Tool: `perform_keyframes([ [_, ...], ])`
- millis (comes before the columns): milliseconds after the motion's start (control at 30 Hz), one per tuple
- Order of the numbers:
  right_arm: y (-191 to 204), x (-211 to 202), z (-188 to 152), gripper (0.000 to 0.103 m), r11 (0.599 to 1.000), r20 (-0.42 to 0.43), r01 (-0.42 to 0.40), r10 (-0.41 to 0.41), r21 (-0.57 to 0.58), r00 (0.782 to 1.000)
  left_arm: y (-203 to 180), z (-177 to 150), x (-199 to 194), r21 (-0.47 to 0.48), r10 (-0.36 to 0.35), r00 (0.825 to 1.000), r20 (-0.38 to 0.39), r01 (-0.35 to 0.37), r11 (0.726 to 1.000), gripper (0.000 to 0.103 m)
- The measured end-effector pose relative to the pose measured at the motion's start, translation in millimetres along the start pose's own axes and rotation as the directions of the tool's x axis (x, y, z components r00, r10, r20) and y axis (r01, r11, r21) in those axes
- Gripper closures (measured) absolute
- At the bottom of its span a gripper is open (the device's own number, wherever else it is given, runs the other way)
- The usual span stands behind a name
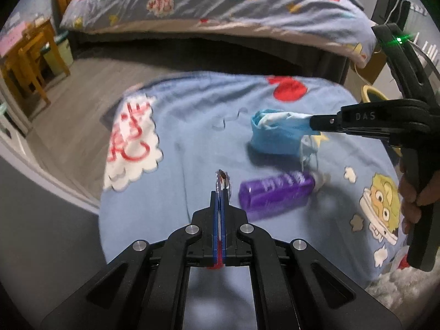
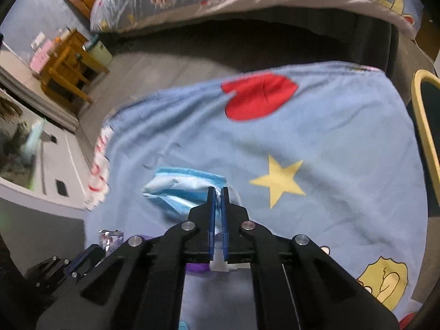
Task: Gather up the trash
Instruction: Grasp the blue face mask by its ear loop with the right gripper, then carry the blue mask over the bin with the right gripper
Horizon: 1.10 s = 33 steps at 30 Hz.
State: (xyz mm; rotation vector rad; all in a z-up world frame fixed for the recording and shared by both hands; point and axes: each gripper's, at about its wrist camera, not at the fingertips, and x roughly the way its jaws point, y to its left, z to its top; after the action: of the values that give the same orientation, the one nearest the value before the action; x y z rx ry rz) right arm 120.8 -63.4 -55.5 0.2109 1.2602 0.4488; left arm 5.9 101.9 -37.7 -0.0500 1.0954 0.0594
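Note:
A crumpled blue face mask (image 2: pixel 178 189) lies on the blue cartoon-print blanket (image 2: pixel 343 143). My right gripper (image 2: pixel 218 191) is shut on its right edge, with white fabric pinched between the blue pads. From the left wrist view the right gripper (image 1: pixel 312 122) reaches in from the right, and the mask (image 1: pixel 272 134) bunches at its tip. My left gripper (image 1: pixel 220 195) is shut on a thin silver and red foil wrapper (image 1: pixel 221 181), held edge-on just above the blanket. A purple plastic bottle (image 1: pixel 275 192) lies on its side between the two grippers.
A yellow-rimmed bin (image 2: pixel 426 126) stands off the blanket's right edge. A bed with a matching printed duvet (image 1: pixel 220 2) runs across the back, with dark floor between. A wooden table (image 1: pixel 30 57) stands at the far left. A person's hand (image 1: pixel 412 200) grips the right handle.

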Motion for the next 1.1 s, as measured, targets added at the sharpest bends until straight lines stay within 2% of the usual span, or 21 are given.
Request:
perform_keyframes([
  [200, -11, -32, 9, 0.100, 0.998, 0.070, -0.042, 0.038, 0.045, 0.997, -13, 12, -19, 0.049, 0.006, 0.997, 0.080, -0.010, 0.999, 0.101],
  [467, -33, -81, 17, 0.100, 0.994, 0.175, -0.065, 0.049, 0.085, 0.983, -36, 32, -38, 0.063, -0.033, 0.986, 0.165, 0.023, 0.998, 0.101],
  [667, -58, -123, 18, 0.101, 0.990, 0.263, -0.088, 0.055, 0.113, 0.963, -62, 40, -42, 0.098, -0.061, 0.982, 0.181, 0.043, 0.994, 0.101],
  [1100, -115, -169, 13, 0.101, 0.986, 0.330, -0.076, 0.024, 0.146, 0.944, -137, 53, -37, 0.202, -0.130, 0.975, 0.178, 0.093, 0.975, 0.101],
])
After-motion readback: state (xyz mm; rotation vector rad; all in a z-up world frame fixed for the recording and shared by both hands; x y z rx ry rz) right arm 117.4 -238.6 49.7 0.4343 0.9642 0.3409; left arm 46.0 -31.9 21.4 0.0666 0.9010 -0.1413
